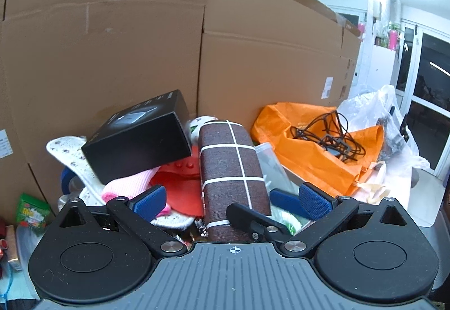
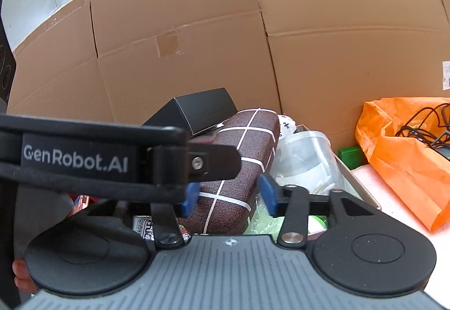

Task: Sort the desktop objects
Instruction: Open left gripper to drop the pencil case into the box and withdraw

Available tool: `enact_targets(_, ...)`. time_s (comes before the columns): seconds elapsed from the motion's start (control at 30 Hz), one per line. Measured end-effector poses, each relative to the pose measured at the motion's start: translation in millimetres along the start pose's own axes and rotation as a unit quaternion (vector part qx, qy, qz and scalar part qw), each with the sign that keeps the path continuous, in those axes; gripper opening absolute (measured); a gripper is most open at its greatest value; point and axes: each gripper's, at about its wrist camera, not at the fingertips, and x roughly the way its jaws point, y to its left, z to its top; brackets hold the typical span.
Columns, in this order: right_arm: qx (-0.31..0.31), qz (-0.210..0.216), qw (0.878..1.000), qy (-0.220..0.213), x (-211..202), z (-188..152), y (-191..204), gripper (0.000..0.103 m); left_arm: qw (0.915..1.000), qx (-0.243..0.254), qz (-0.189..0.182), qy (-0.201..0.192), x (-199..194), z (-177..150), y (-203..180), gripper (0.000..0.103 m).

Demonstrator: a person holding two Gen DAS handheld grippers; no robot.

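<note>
Lengthwise, brown case points toward boxes.

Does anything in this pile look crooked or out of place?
Yes. The black box sits tilted on the soft items, one corner raised. The brown checked case lies slanted across the pile, between the right gripper's fingers.

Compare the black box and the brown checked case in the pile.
The black box is plain, sharp-edged and glossy; the brown case is fabric-covered, rounded and crossed by white lines. The box sits tilted atop the clutter; the case lies lengthwise toward the cameras. The right gripper is closed on the case, while the box is untouched. Both rest in the same pile before the cardboard boxes.
</note>
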Motion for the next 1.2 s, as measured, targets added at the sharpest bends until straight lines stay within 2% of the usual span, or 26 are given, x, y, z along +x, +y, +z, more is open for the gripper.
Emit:
enact_targets(0.03, -0.001, -0.004, 1.000, -0.004, -2, -1, 1, 0.065, 1.0000, -0.004, -0.001, 0.001, -1, -1, 1, 0.103)
enact_targets(0.13, 0.002, -0.010, 1.000, -0.012, -7, -1, 1, 0.072, 0.9998, -0.015, -0.008, 0.002, -4, -4, 4, 0.103)
enact_targets(0.4, -0.001, -0.017, 1.000, -0.010, -16, 0, 3, 0.074, 0.9992, -0.039, -0.008, 0.005, -10, -14, 12, 0.103)
enact_targets(0.53, -0.008, -0.023, 1.000, -0.008, -19, -3, 8, 0.089, 0.9985, -0.053, -0.006, 0.008, -15, -20, 17, 0.103)
enact_targets(0.73, -0.032, -0.038, 0.999, 0.002, -31, -6, 20, 0.102, 0.9971, -0.075, -0.014, 0.007, -34, -33, 23, 0.103)
enact_targets(1.0, -0.079, -0.065, 0.994, 0.035, -47, -17, 51, 0.103, 0.9969, -0.073, 0.029, 0.005, -67, -57, 25, 0.103)
enact_targets(1.2, -0.077, -0.069, 0.993, 0.054, -59, -27, 68, 0.103, 0.9938, -0.086, 0.071, 0.008, -93, -74, 38, 0.103)
